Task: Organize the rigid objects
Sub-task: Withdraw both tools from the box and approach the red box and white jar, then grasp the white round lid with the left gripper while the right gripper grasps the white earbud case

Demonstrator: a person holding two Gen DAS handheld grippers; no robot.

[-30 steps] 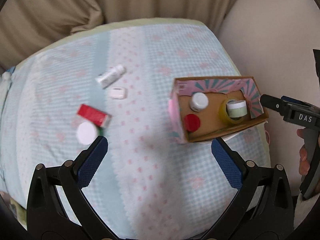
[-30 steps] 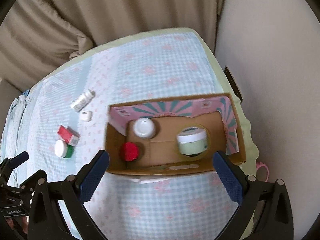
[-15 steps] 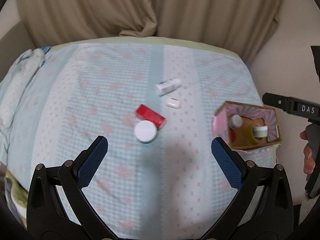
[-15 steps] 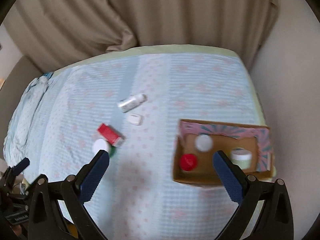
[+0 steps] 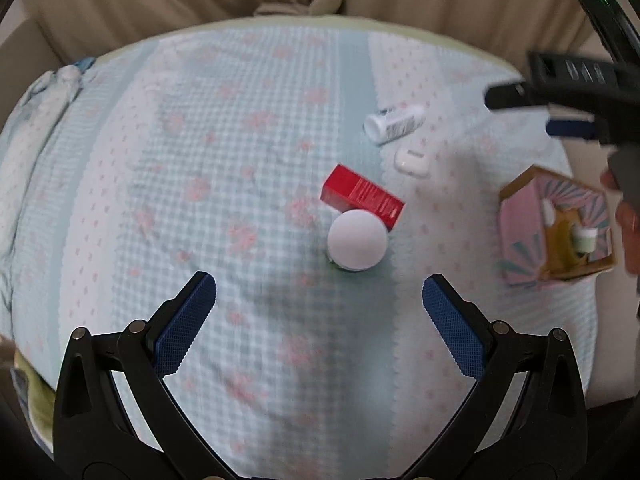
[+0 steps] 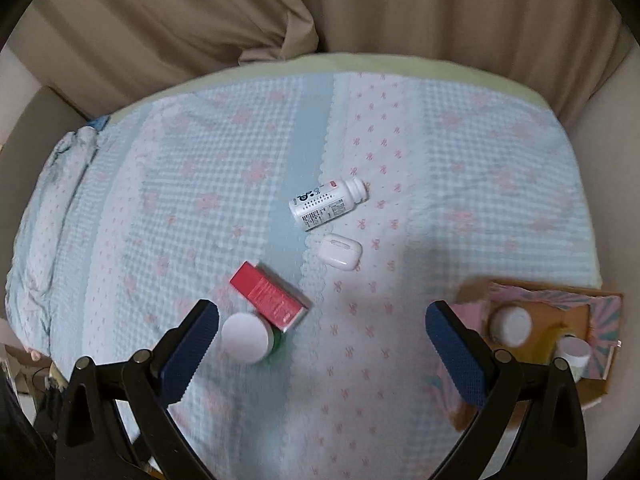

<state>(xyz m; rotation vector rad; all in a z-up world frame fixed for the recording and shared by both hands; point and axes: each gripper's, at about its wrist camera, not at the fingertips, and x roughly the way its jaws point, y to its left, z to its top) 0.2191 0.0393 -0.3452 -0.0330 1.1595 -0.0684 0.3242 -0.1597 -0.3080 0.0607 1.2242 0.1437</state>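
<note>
On the blue patterned bedspread lie a red box (image 5: 362, 197) (image 6: 270, 297), a green jar with a white lid (image 5: 357, 240) (image 6: 247, 337) touching it, a white earbud case (image 5: 412, 159) (image 6: 340, 251) and a white pill bottle (image 5: 394, 122) (image 6: 328, 204) on its side. A cardboard box (image 5: 520, 232) (image 6: 472, 300) at the right holds white-lidded jars. My left gripper (image 5: 319, 294) is open and empty, just short of the white-lidded jar. My right gripper (image 6: 322, 322) is open and empty above the bedspread; it also shows in the left wrist view (image 5: 532, 110) at top right.
Beige curtains (image 6: 320, 12) hang behind the bed. A crumpled blue cloth (image 6: 72, 156) lies at the bed's far left edge. A beige wall (image 6: 608, 120) runs along the bed's right side.
Both grippers have swung left, away from the cardboard box, toward the loose items. The left gripper has come close to the white-lidded jar. Both stay open.
</note>
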